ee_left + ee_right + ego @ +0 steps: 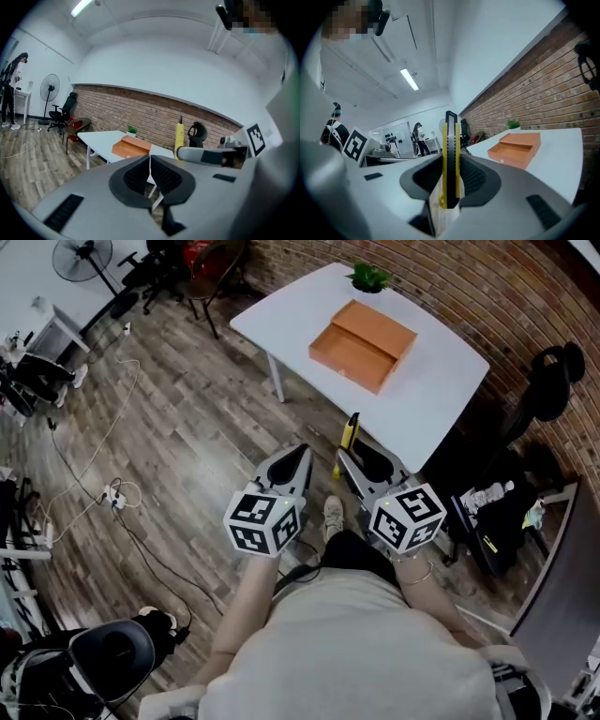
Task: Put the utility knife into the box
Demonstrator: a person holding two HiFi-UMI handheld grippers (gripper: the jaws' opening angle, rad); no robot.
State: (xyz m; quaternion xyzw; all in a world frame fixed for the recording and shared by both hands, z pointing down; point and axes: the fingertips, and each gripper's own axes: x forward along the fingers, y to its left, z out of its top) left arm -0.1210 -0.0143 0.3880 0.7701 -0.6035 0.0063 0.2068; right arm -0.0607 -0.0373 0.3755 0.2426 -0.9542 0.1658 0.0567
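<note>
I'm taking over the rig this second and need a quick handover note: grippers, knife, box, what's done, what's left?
Right gripper: shut on the utility knife, which stands upright between the jaws.
Left gripper: shut, nothing in it.
Box: open on the white table, next to the plant.
Both grippers are over the floor, short of the table.
Done: knife is in hand.
Left: bring it to the table, set it in the box, let go.
</note>
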